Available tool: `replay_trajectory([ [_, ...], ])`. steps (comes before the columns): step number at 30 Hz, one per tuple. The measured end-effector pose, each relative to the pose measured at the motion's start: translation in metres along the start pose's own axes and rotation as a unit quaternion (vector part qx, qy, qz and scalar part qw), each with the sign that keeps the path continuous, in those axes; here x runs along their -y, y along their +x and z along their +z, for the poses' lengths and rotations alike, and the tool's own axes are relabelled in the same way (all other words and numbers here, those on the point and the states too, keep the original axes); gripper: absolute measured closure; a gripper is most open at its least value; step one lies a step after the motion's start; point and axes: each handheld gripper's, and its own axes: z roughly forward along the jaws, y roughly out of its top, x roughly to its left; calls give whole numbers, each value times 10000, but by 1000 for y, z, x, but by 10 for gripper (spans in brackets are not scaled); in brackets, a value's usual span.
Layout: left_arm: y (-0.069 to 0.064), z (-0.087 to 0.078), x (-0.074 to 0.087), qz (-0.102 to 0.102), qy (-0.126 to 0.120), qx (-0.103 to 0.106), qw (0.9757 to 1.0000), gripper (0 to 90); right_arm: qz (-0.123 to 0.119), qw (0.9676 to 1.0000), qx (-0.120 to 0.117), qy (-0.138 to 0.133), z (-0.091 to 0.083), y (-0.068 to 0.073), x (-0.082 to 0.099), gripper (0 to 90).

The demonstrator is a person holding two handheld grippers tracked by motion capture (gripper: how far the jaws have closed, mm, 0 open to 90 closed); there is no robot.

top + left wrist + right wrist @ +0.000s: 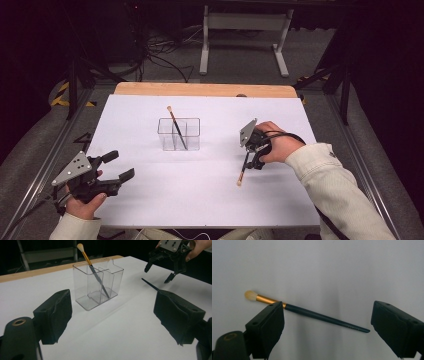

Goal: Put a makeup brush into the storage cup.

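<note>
White surface (pixel 150 200): one brush (pixel 176 129) already in clear holder (pixel 192 135); second brush (pixel 312 314) lies loose beneath right gripper (pixel 251 161), jaws open, ungrasped. Left gripper (pixel 119 167) open, empty, well away.

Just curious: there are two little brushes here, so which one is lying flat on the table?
The brush under the right gripper lies flat on the white table. The other brush leans in the clear holder.

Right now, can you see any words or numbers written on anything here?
No text can be read anywhere.
The brush on the table has a faint mark near the thin end of its handle, too small and blurred to read.
The clear holder and the brush in it show no writing.
</note>
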Motion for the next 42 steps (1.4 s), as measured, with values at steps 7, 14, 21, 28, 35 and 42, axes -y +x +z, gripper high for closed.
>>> replay_trajectory([
  [7, 2, 0, -1, -26, -29, 17, 10000, 158, 18, 9999, -101, 14, 10, 1, 2, 126],
  [14, 2, 2, -1, -7, -3, 59, 10000, 157, -34, 9998, -177, 44, 18, 1, 3, 135],
  [21, 2, 4, -1, -18, 6, 72, 10000, 156, -125, 9996, -247, 103, 23, 2, 2, 139],
  [28, 3, 5, -1, -17, 18, 85, 10000, 156, -158, 9990, -364, 185, 29, 1, 1, 150],
  [35, 2, 6, -1, -22, 29, 114, 9999, 156, -79, 9982, -520, 293, 29, 2, -3, 221],
  [42, 3, 8, -1, -27, 39, 139, 9999, 156, -25, 9960, -740, 505, 27, 6, -4, 368],
])
